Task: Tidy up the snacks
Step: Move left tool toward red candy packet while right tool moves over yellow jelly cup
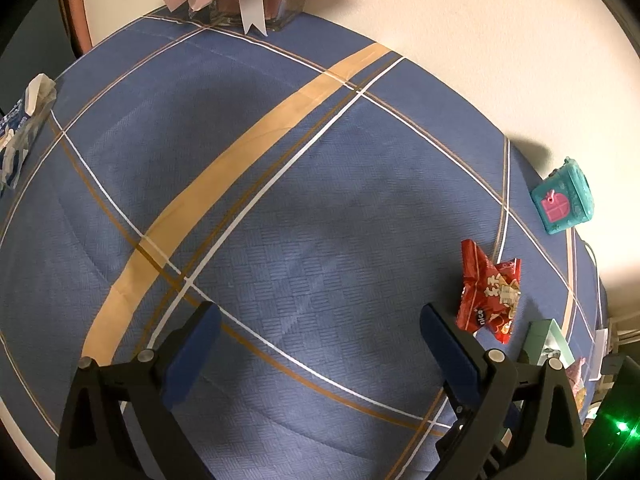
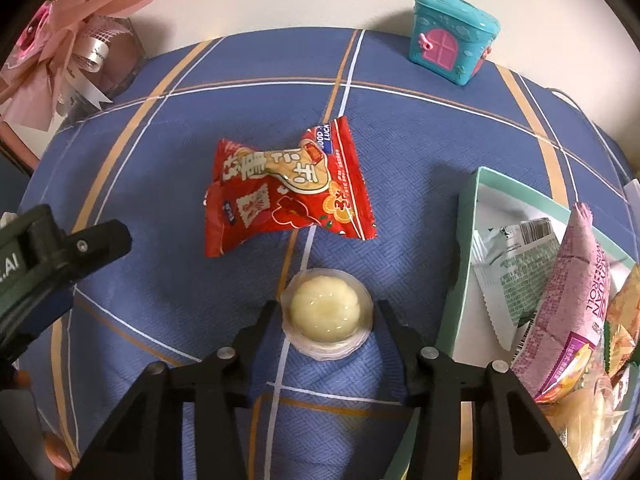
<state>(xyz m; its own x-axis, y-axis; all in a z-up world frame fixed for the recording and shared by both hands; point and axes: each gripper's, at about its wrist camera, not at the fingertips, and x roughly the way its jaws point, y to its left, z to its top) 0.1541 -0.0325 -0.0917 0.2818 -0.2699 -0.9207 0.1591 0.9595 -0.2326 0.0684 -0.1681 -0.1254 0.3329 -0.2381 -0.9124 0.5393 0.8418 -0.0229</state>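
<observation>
Pale jelly cup | clamped by right hand-held gripper | blue tablecloth

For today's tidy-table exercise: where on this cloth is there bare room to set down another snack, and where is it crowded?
Free: the wide blue cloth between the glass vase, the red snack packet and the open left tool. Crowded: the right side, where the jelly cup sits between the right tool's fingers, beside the full green box.

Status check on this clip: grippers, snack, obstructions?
Right gripper shut on jelly cup. Left gripper open, empty. Red snack packet loose on cloth. Snack box alongside; path clear.
</observation>
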